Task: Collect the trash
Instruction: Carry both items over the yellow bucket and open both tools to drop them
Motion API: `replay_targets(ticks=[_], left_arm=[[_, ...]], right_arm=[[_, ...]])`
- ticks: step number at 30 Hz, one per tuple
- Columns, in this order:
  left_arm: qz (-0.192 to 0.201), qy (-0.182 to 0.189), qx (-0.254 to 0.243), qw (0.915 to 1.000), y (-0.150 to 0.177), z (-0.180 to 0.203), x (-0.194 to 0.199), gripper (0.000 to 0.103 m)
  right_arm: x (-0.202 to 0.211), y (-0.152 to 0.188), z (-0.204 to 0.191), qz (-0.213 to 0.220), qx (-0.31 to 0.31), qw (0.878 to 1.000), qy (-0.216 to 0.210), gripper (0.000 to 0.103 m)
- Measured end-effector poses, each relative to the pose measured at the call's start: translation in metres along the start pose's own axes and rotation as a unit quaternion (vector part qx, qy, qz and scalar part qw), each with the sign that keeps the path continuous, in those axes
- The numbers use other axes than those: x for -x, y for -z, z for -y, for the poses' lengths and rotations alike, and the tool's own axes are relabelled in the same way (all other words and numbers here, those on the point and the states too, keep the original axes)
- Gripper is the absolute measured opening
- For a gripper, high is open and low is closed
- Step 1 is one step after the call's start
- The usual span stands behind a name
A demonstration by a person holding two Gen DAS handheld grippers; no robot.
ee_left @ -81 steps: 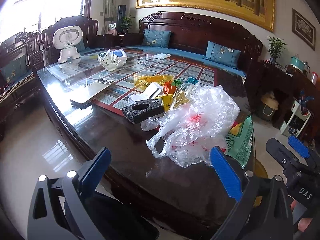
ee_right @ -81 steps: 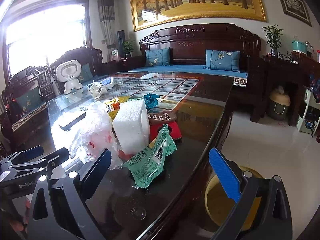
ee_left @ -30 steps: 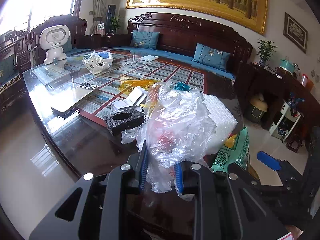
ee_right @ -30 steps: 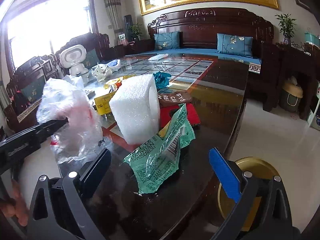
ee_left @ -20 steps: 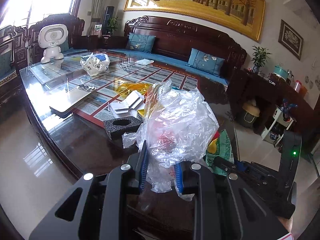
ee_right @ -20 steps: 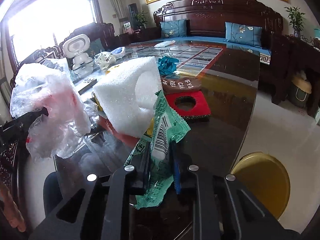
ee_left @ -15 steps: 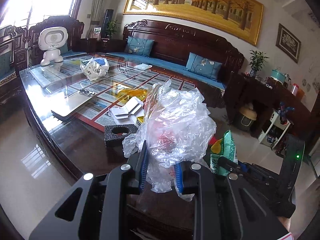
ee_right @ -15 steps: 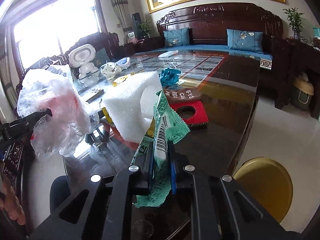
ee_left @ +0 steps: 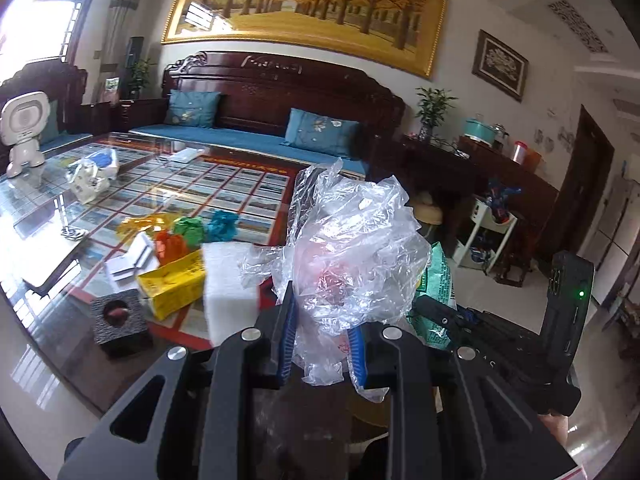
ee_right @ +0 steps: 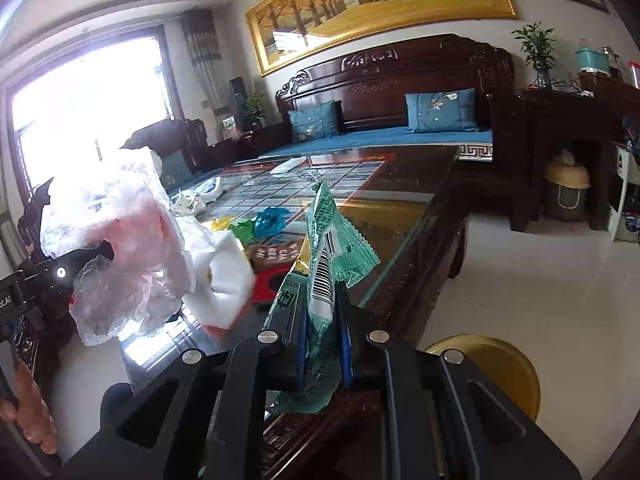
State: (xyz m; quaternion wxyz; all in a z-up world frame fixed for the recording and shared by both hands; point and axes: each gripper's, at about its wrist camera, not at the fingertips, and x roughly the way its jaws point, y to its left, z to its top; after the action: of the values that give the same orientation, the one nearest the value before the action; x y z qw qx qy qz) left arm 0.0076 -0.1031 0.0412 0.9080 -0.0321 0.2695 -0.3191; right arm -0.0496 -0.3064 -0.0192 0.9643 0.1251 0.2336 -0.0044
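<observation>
My left gripper (ee_left: pixel 322 320) is shut on a crumpled clear plastic bag (ee_left: pixel 356 248) with a pink patch inside, held up off the glass-topped table (ee_left: pixel 224 184). The same plastic bag (ee_right: pixel 120 240) shows at the left of the right wrist view, in the other gripper's black fingers. My right gripper (ee_right: pixel 325 320) is shut on a green snack wrapper (ee_right: pixel 326 264) with a barcode, lifted clear of the table edge. That green wrapper (ee_left: pixel 434 292) also peeks out behind the bag in the left wrist view.
On the table lie a white foam block (ee_left: pixel 228 284), a black foam piece (ee_left: pixel 118 314), a yellow carton (ee_left: pixel 172 284), coloured paper wads (ee_left: pixel 196 228) and a red foam pad (ee_right: pixel 272 284). A yellow bin (ee_right: pixel 492 368) stands on the floor at the right. A person's hand (ee_right: pixel 28 412) is at the far left.
The right gripper closed on the green wrapper and lifted it off the table. Both grippers have risen and swung right, carrying bag and wrapper away from the pile.
</observation>
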Motion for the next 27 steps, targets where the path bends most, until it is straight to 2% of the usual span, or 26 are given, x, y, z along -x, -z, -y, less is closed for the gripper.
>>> replay_targets(ticks=[5,10,16,20,21,22,23,24,25,27], left_arm=[[-0.041,0.043,-0.019,0.9981,0.000,0.038,-0.054,0.024],[-0.097,0.075,-0.032,0.9920,0.010,0.076,-0.120,0.024],[-0.169,0.100,-0.041,0.9797,0.030,0.112,-0.192,0.024],[-0.218,0.109,-0.011,0.9698,0.042,0.123,-0.236,0.028],[-0.228,0.110,-0.005,0.9673,0.045,0.125,-0.245,0.033],[-0.234,0.109,-0.001,0.9659,0.048,0.126,-0.252,0.046],[-0.238,0.107,0.002,0.9653,0.050,0.127,-0.258,0.053],[-0.237,0.102,0.003,0.9660,0.051,0.129,-0.261,0.067],[-0.233,0.093,0.002,0.9679,0.053,0.131,-0.265,0.073],[-0.225,0.081,-0.004,0.9709,0.057,0.133,-0.267,0.074]], right_arm=[[0.008,0.005,0.047,-0.006,-0.026,0.999,0.043,0.013],[0.008,0.017,0.095,-0.028,-0.050,0.994,0.092,0.013],[-0.007,0.032,0.152,-0.070,-0.079,0.985,0.139,0.013],[-0.021,0.043,0.185,-0.096,-0.103,0.977,0.158,0.013],[-0.024,0.045,0.191,-0.100,-0.106,0.976,0.162,0.013],[-0.026,0.048,0.197,-0.104,-0.108,0.975,0.165,0.013],[-0.029,0.049,0.201,-0.108,-0.111,0.974,0.167,0.013],[-0.031,0.050,0.207,-0.112,-0.114,0.973,0.167,0.013],[-0.034,0.051,0.210,-0.115,-0.115,0.972,0.167,0.013],[-0.039,0.054,0.217,-0.121,-0.117,0.971,0.168,0.013]])
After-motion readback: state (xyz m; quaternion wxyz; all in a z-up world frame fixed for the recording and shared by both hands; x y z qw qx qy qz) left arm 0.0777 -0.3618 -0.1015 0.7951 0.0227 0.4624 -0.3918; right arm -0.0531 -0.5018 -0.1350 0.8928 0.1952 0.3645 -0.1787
